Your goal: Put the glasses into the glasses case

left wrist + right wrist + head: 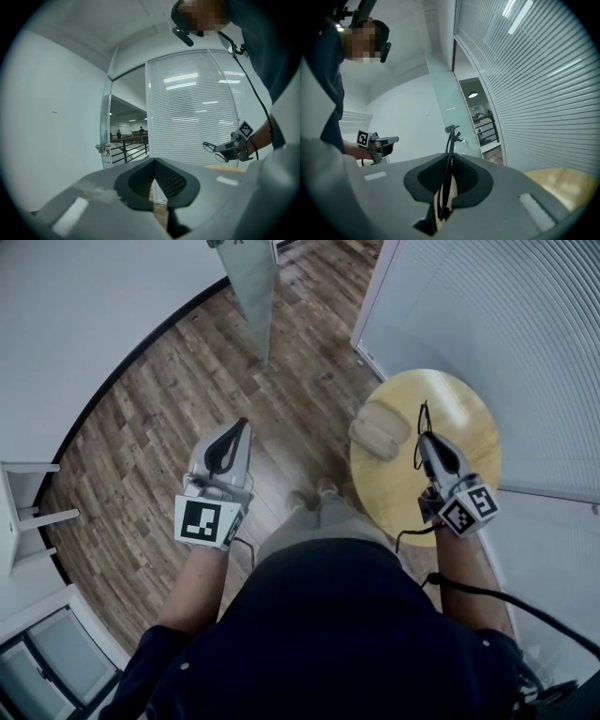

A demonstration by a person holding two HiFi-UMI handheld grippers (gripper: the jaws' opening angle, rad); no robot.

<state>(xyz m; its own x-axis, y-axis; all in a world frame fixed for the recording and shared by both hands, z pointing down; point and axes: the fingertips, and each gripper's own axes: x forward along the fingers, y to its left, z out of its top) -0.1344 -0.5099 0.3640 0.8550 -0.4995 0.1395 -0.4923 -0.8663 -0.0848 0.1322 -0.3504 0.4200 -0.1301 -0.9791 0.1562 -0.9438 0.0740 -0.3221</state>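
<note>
A beige glasses case (379, 431) lies closed on the left part of a round yellow table (469, 418). Thin black-framed glasses (421, 420) stick out past the tips of my right gripper (425, 435), just right of the case and above the table. In the right gripper view the frame (450, 140) stands upright between the pads, with my right gripper (449, 158) shut on it. My left gripper (245, 425) hangs over the wood floor, left of the table, with nothing in it. In the left gripper view, my left gripper (154, 162) has its pads meeting.
A glass door panel (251, 287) stands ahead, beyond the floor. A wall of white blinds (506, 324) curves round behind and to the right of the table. White furniture (28, 512) sits at the far left. The person's shoes (314, 495) are by the table's near edge.
</note>
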